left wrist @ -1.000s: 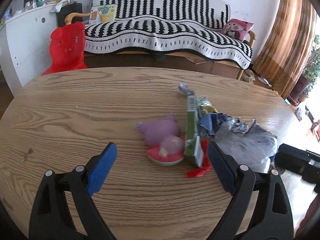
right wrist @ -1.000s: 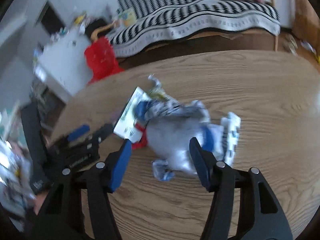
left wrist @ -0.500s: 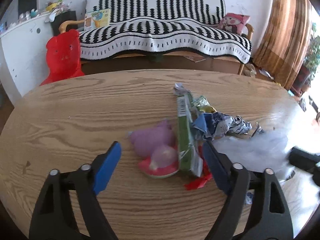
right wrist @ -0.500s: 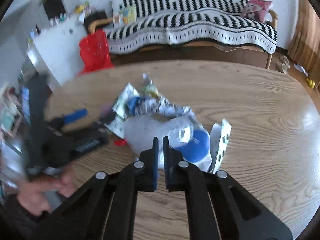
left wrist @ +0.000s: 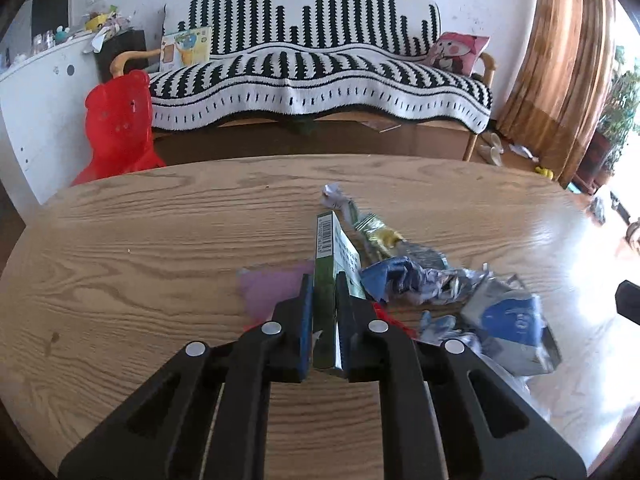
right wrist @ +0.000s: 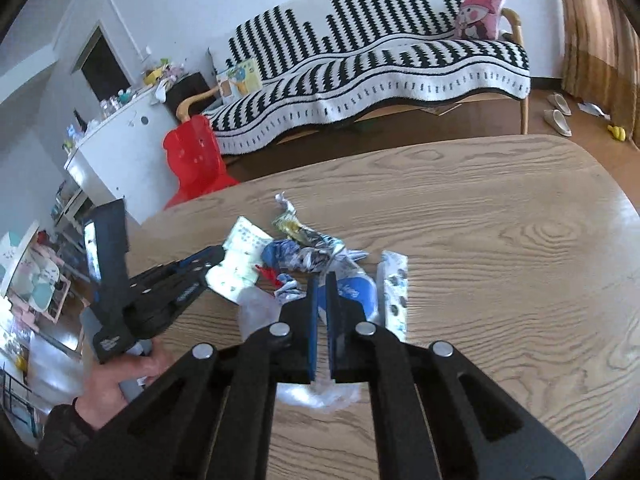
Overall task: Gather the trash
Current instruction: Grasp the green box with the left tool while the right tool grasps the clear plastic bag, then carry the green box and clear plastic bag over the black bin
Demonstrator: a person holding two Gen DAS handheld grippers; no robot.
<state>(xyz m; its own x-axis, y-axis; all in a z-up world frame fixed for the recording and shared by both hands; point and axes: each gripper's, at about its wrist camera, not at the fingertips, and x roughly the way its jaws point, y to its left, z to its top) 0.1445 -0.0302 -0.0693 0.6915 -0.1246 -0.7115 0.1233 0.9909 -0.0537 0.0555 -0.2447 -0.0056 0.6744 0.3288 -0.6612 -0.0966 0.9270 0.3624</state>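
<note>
Trash pile (left wrist: 404, 280) on table (left wrist: 160, 240), sofa (left wrist: 320, 72) behind.

Bare wooden table (left wrist: 132, 240) lies open left of my left gripper (left wrist: 325, 286); crumpled wrappers (left wrist: 416, 276) crowd its right, toward my right gripper (right wrist: 319, 280).
</note>
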